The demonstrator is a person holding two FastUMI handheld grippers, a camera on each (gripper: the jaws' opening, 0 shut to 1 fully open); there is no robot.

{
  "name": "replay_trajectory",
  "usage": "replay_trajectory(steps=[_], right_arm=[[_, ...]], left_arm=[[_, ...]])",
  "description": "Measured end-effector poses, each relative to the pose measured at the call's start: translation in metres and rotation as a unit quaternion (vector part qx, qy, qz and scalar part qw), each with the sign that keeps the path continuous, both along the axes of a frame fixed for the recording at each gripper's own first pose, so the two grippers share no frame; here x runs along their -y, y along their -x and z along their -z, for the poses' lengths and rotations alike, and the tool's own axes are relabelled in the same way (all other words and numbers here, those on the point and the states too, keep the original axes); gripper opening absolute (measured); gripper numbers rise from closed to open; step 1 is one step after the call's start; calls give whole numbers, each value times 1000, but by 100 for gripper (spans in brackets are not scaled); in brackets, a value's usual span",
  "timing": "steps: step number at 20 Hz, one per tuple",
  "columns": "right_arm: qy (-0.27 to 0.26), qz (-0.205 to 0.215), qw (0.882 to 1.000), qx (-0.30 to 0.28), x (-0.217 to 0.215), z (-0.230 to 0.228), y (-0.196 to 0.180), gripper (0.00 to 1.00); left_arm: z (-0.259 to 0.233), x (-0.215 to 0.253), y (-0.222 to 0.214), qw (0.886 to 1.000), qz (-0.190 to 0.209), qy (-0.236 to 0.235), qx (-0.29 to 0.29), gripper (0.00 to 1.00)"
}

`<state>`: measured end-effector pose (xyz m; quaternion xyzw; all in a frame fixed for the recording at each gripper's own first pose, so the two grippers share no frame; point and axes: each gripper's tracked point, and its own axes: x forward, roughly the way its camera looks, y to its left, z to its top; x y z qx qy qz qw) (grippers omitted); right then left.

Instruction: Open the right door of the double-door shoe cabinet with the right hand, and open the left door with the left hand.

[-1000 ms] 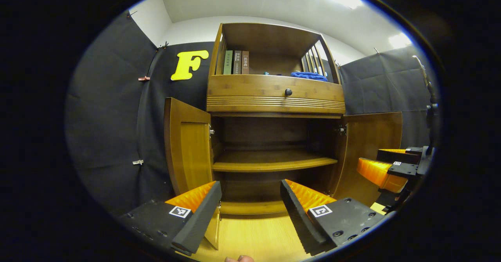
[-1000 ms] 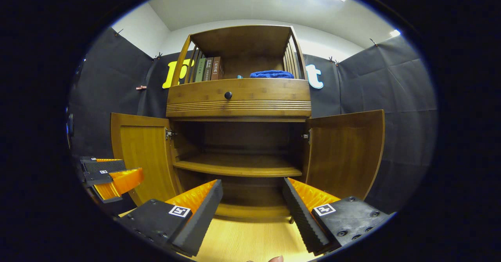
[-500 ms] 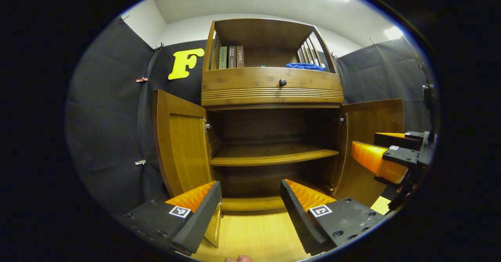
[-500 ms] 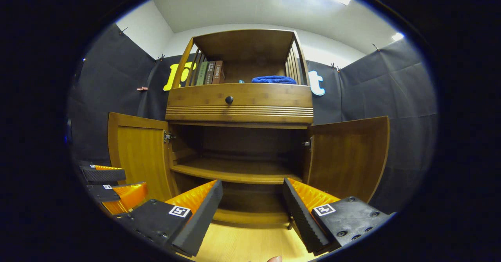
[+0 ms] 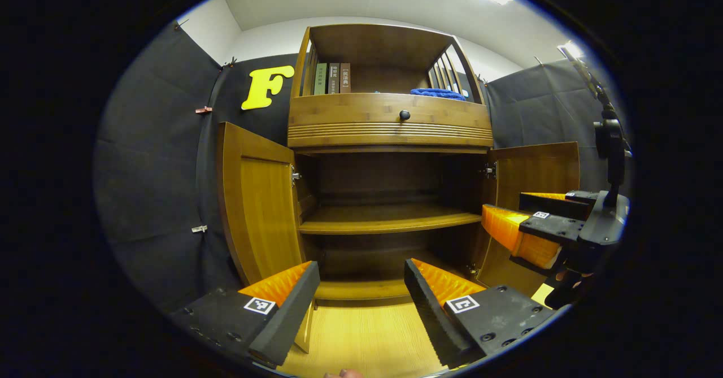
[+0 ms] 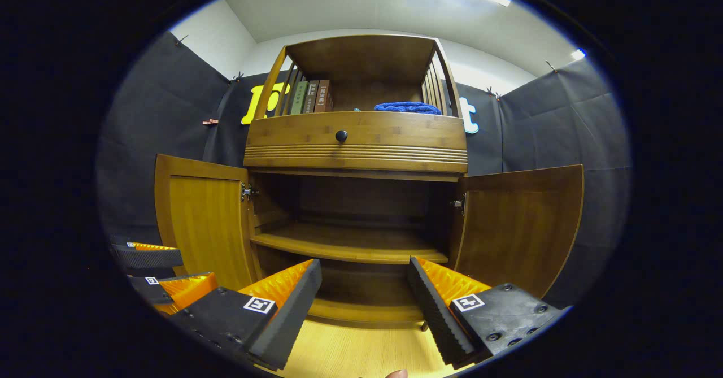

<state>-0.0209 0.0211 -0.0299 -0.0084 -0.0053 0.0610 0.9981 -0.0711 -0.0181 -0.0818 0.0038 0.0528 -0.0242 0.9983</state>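
Both grippers hang level before the cabinet [image 6: 356, 140], clear of it. The left gripper [image 5: 361, 293] and right gripper [image 6: 364, 290] are spread, holding nothing. The left door [image 6: 200, 220] and right door [image 6: 519, 225] stand swung wide. The left gripper view shows a fingertip [image 5: 342, 373] at its bottom edge.

Chinese characters on three book spines [image 5: 330, 78], probably too small to read.

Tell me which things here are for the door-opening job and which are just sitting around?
For the job:
left door, swung open
right door, swung open
left gripper, open, holding nothing
right gripper, open, holding nothing

Just sitting around:
books on the top shelf
blue cloth on the top shelf
drawer knob
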Motion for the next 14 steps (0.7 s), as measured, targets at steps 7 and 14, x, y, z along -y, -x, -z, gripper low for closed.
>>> replay_trajectory(steps=[7, 14], right_arm=[[7, -4, 1000, 7, 1, -7, -4, 98], [12, -20, 1000, 4, 8, -7, 1, 100]], left_arm=[[-4, -7, -2, 1000, -14, 11, 7, 93], [-9, 6, -3, 1000, -19, 3, 10, 94]])
